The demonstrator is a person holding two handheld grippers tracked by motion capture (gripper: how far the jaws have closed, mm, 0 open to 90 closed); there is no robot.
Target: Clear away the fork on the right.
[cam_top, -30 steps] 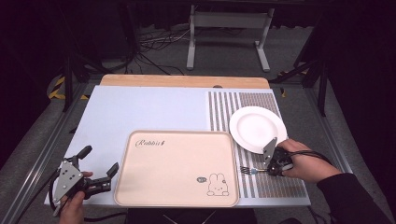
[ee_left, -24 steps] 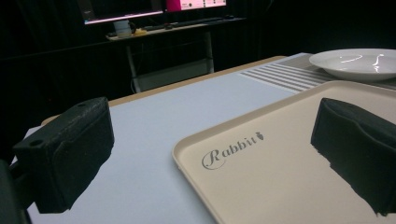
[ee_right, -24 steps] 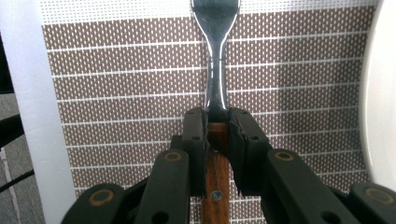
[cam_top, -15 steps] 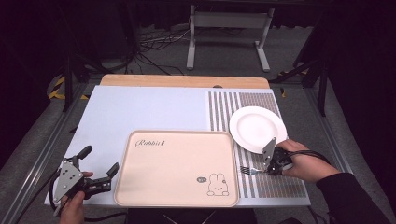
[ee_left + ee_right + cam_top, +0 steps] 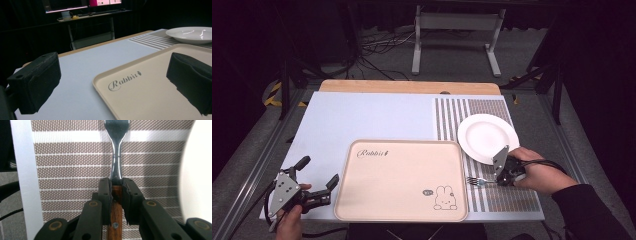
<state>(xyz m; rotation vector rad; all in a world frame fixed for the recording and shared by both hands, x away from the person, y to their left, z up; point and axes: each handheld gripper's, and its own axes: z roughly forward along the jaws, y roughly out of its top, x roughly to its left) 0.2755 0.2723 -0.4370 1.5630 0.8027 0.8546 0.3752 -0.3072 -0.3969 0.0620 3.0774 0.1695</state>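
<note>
dark room, pale desk (image 5: 377,117) with a striped mat (image 5: 502,192), right gripper (image 5: 498,181) clamped on a fork (image 5: 479,181).

the right gripper view shows the jaws pinching the fork's (image 5: 116,157) wooden handle, its prongs toward the cream tray (image 5: 399,180); the high view places it on the mat just below the white plate (image 5: 488,137). the left gripper (image 5: 319,187) hangs released at the tray's left edge, its view showing the tray's (image 5: 155,82) "rabbit" lettering. since a second ago the right jaws have just been closing on the fork; nothing else has shifted.

The room was dark; grey carpet (image 5: 377,65) lay beyond the surface (image 5: 377,120), crossed by cables (image 5: 377,42), beneath a metal stand (image 5: 457,30).
</note>
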